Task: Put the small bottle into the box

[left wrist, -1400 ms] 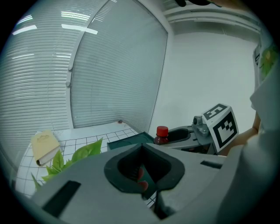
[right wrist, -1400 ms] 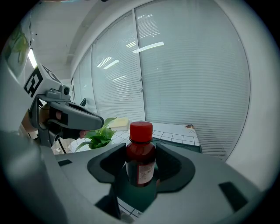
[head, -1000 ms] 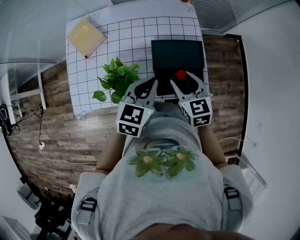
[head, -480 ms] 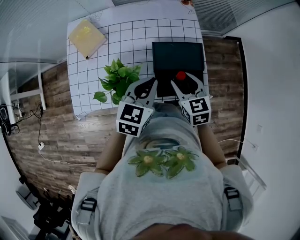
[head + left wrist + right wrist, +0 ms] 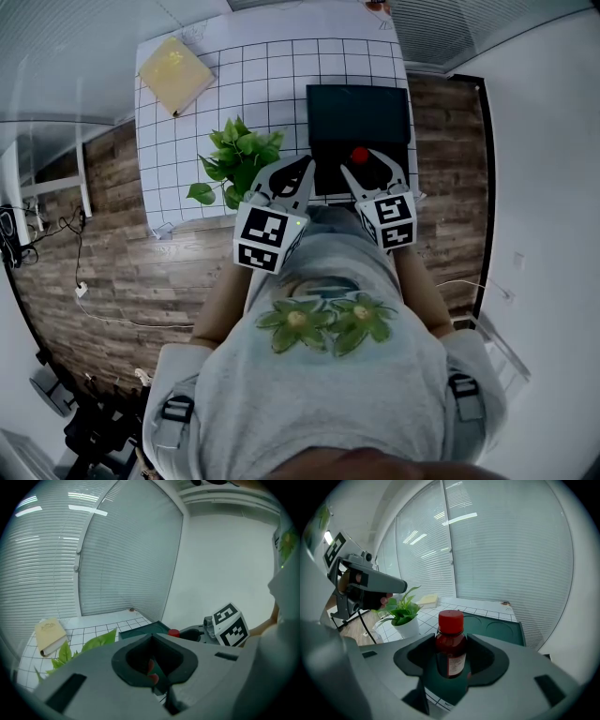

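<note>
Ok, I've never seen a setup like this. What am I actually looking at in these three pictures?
There is no robot arm here. A person holds a handheld claw in each hand. The head view looks steeply down from a camera on the person's head. The other two pictures come from cameras riding on each claw, looking along its jaws.

The left claw is open and holds nothing, close to a potted plant. The right claw is closed on the small bottle, which is brown with a red cap, and holds it over the dark green box.

The white gridded table also carries a yellow pad. The cubes with black squares are part of the claws.
</note>
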### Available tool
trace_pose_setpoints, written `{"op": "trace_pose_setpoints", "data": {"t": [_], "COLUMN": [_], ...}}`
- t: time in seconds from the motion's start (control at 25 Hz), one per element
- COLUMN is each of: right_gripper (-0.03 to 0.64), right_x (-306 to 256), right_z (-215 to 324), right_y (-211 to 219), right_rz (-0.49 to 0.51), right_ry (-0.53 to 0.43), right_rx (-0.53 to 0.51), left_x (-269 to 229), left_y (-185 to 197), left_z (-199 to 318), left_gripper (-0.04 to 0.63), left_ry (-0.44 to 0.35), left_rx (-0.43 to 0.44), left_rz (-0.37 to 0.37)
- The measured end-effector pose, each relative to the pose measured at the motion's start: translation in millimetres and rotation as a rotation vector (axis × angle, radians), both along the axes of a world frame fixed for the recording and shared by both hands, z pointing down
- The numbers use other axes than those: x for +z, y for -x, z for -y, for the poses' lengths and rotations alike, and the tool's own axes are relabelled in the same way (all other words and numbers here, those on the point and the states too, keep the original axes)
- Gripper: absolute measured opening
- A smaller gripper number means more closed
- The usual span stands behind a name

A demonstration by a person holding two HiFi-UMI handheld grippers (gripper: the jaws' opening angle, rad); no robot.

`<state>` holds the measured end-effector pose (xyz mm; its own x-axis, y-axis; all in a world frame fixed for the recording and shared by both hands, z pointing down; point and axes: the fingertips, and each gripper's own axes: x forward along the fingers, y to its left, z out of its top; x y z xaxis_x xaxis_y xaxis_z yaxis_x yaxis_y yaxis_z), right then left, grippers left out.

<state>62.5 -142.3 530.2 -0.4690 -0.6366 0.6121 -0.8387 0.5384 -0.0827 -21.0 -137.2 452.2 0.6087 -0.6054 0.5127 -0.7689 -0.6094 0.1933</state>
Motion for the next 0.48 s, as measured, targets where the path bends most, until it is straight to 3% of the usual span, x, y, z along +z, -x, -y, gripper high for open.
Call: {"op": "trace_pose_setpoints", "data": {"t": [0.48], "right_gripper": [0.216], "right_x": [24], "right_z": [0], "right_y": [1], "right_rz": [-0.029], "right_ry": [0.044], "right_rx": [-0.01], "left_x": [1], "left_y": [2], "left_z": [1], "left_gripper": [0.003], "left_ry": [0.004], "left_rx": [-0.012], "left_rz": [-0.005]}}
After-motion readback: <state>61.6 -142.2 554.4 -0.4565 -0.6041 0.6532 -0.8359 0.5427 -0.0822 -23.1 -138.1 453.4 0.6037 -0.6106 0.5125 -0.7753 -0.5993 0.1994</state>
